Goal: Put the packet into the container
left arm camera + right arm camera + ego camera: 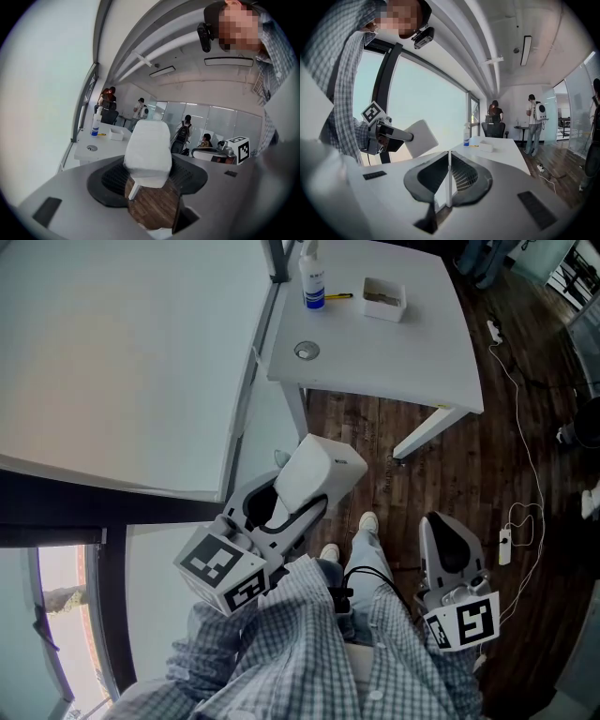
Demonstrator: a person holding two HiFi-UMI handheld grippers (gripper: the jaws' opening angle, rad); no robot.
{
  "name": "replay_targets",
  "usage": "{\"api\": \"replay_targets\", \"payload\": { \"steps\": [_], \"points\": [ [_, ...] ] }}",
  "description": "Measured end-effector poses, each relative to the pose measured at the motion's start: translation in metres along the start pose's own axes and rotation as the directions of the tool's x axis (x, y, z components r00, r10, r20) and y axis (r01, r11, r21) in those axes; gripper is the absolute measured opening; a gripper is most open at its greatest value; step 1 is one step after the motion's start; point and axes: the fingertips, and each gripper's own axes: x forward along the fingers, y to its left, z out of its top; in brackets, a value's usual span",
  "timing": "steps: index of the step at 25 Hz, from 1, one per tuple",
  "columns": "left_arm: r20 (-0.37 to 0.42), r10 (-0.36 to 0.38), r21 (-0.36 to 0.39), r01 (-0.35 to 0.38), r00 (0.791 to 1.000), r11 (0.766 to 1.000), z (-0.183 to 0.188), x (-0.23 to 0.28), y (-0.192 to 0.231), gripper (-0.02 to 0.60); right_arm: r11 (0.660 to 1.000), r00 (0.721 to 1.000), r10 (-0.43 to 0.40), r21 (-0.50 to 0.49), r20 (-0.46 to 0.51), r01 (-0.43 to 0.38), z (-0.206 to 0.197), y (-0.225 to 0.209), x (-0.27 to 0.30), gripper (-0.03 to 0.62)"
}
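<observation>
Packet (319,474) pinched between the jaws of the left hand-held gripper (281,509); right hand-held gripper (450,554) empty, jaws together.

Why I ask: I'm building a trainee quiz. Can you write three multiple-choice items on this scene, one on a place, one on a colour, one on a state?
1. Where is the container?
A in a drawer
B on the table
C on a shelf

2. What colour is the packet?
A white
B red
C black

3. How is the right gripper?
A wide open
B shut on the packet
C shut, empty

Answers:
1 B, it sits on the tabletop near the bottle.
2 A, it shows plain white in the head view.
3 C, its jaws meet with nothing between them.
</observation>
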Motion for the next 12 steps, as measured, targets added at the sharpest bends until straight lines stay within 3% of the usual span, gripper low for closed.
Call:
{"api": "replay_targets", "payload": {
  "steps": [12],
  "points": [
    [-0.008,0.019,-0.001,-0.019,1.000,1.000,0.009,0.036,-0.003,0.262,1.000,1.000,0.024,0.002,0.003,-0.024,0.003,-0.043,0.015,0.028]
  ]
}}
